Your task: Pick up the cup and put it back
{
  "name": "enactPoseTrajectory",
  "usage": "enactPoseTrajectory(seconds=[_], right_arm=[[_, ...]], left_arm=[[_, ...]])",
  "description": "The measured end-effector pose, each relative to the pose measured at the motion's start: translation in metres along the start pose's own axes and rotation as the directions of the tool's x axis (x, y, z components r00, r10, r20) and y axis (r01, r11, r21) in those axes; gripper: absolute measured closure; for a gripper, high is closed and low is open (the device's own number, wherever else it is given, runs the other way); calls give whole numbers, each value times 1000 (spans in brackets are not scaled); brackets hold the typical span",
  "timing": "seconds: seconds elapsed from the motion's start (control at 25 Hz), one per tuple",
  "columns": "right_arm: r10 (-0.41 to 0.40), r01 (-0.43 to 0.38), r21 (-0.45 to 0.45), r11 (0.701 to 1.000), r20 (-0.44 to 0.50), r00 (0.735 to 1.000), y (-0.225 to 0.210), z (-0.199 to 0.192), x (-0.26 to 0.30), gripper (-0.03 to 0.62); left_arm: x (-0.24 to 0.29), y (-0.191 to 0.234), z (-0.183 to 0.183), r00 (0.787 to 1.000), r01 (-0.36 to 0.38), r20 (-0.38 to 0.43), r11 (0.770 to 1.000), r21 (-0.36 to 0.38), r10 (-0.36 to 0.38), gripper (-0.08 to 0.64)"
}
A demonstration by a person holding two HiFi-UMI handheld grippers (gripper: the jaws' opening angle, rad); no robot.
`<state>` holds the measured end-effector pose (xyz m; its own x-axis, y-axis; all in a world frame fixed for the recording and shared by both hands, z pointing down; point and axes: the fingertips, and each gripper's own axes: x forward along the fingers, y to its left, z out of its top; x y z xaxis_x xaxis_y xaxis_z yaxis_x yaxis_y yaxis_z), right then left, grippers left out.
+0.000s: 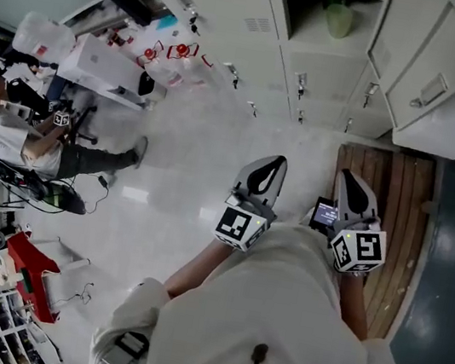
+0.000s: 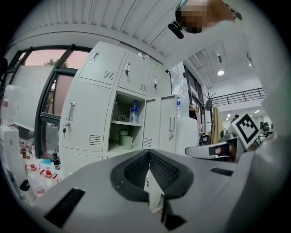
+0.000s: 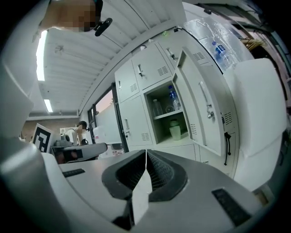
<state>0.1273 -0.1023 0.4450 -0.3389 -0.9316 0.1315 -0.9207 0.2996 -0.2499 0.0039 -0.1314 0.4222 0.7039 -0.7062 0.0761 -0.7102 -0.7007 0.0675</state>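
Note:
A pale green cup [image 3: 175, 132] stands on the lower shelf of an open locker compartment [image 2: 119, 150]. It also shows as the cup [image 2: 127, 142] beside a darker jar [image 2: 122, 135], and from above as the cup [image 1: 338, 19]. A water bottle [image 2: 133, 112] stands on the shelf above. Both grippers are held level in front of the person, well short of the lockers. My left gripper [image 2: 148, 152] is shut with nothing in it, and so is my right gripper [image 3: 145, 152]. In the head view the left gripper [image 1: 277, 160] and right gripper [image 1: 347, 175] sit side by side.
The locker's door [image 3: 202, 104] swings open to the right of the compartment. A wooden pallet [image 1: 400, 206] lies on the floor at the right. At the left a seated person [image 1: 22, 142] works near a white box [image 1: 100, 65] and small bottles [image 1: 158, 53]. A large white block [image 3: 257, 132] stands right.

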Motion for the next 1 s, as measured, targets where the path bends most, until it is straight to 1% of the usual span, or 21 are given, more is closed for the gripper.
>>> enactPoseTrajectory(seconds=[0.16,0.28,0.44,0.56,0.68,0.8,0.92,1.0], right_arm=[[-31,31,-4,1000,-18,999,38,-10,11,566],[-52,52,6,999,-20,998,80,-19,21,566],[-75,75,14,997,-17,997,150,-34,23,566],[-100,100,5,995,-29,995,195,-49,13,566],[-141,141,3,990,-47,989,225,-64,-7,566],[-165,164,-14,986,-63,984,247,-73,-35,566],[-184,183,-28,983,-59,981,257,-74,-56,567],[-177,175,-50,983,-46,983,265,-73,-69,567]], left_arm=[[-36,25,3,1000,26,1,1000,-10,-26,551],[-75,54,-1,999,32,-1,999,-18,-32,551],[-132,90,-22,998,55,-23,998,-34,-56,551],[-162,100,-36,993,107,-45,993,-46,-109,551],[-179,96,-42,979,197,-57,980,-22,-198,551],[-195,78,-40,961,273,-54,962,-3,-273,551],[-203,58,-34,953,301,-21,953,-14,-301,551],[-208,44,-33,952,306,-2,952,-32,-306,551]])
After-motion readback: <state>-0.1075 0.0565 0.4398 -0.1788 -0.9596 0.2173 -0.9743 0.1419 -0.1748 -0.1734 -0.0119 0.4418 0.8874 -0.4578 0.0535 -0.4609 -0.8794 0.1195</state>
